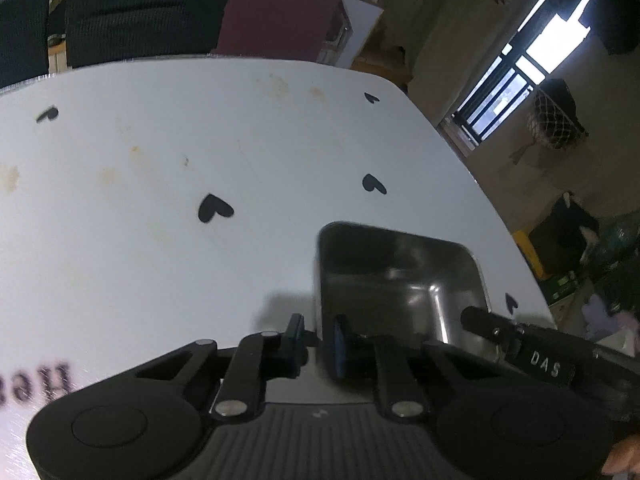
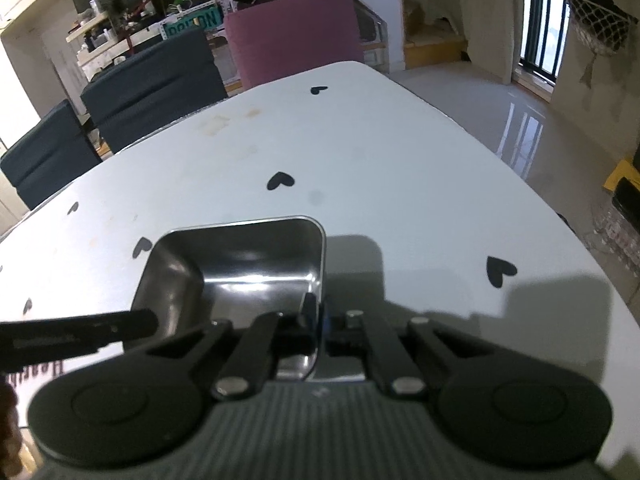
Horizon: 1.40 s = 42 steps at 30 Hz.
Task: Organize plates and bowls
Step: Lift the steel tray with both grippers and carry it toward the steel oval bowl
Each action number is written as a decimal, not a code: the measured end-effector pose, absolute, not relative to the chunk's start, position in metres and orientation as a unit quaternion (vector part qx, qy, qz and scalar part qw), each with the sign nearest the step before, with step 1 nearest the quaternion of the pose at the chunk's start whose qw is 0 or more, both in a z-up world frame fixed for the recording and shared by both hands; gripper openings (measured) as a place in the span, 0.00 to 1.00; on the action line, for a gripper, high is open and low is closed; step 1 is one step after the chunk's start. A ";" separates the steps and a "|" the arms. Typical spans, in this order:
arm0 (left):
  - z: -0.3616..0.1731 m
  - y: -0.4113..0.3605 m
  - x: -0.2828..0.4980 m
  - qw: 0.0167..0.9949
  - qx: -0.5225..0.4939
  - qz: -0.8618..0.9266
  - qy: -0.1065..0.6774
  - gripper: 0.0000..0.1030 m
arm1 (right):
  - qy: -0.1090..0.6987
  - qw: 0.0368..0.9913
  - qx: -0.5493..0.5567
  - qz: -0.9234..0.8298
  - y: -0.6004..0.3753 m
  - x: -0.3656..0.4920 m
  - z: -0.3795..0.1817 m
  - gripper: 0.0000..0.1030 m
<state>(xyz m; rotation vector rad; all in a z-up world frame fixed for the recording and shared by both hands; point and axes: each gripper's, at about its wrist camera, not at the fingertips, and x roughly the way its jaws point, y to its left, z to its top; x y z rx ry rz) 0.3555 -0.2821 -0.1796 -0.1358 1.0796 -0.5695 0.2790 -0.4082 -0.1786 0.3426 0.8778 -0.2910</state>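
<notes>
left gripper [image 1: 318,344]: clamped, angled down | right gripper [image 2: 318,322]: clamped, angled down

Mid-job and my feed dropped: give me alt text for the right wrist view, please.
The right gripper is clamped on the right wall of a square stainless steel tray sitting on a white table printed with black hearts. The left gripper reaches in from the left to the tray's near left edge. Dark blue and pink chairs stand behind the table.

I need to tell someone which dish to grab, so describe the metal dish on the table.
Find the white table printed with small black hearts. At its near end sits the square steel tray, shiny, deep-sided, with rounded corners. It is the only dish there, with the left gripper and the right gripper each clamped on a side wall.
</notes>
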 end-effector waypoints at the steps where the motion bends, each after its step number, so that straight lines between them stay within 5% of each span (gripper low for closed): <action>1: -0.180 -0.283 0.355 0.819 -0.063 -0.263 0.506 0.08 | 0.422 0.882 0.162 -0.136 -0.407 0.279 -0.179 0.04; 25: -0.039 -0.193 0.249 0.901 -0.059 -0.192 0.386 0.03 | 0.323 0.930 0.164 -0.059 -0.336 0.206 -0.070 0.04; 42: -0.036 -0.048 0.173 0.916 -0.099 -0.097 0.377 0.02 | 0.351 0.929 0.108 0.039 -0.202 0.173 -0.047 0.05</action>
